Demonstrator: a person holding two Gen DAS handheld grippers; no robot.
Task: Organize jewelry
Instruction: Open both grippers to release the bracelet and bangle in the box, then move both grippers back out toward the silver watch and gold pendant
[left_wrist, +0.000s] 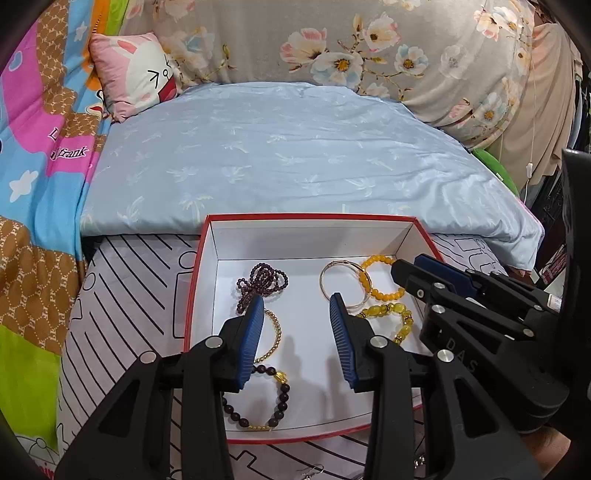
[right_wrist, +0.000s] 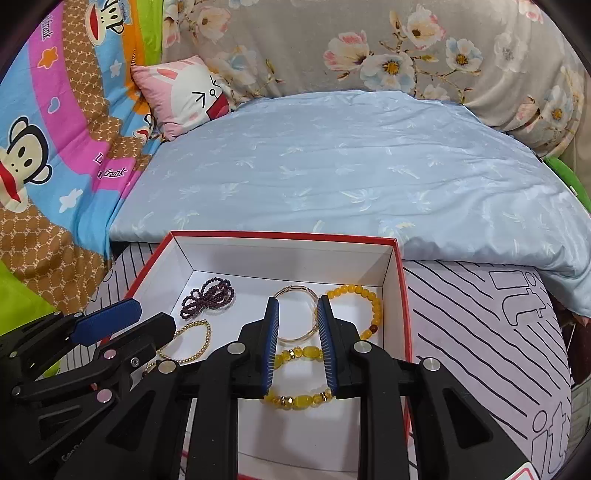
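Red-edged and white inside, the shallow box rests on a striped sheet, with a pale blue quilt just behind it. All the jewelry seen lies on the box's floor. Toward its far left corner sits a coiled dark purple bead string; nearer the front on that side lie a fine gold bead bracelet and a dark bead bracelet (with one gold charm). Toward the far right corner a thin metal bangle touches a round yellow bead bracelet, and a chunkier yellow bracelet lies just in front of them. The left gripper hovers over the box's middle, jaws moderately apart and holding nothing. The right gripper hangs above the bangle, jaws narrowly parted, also empty.
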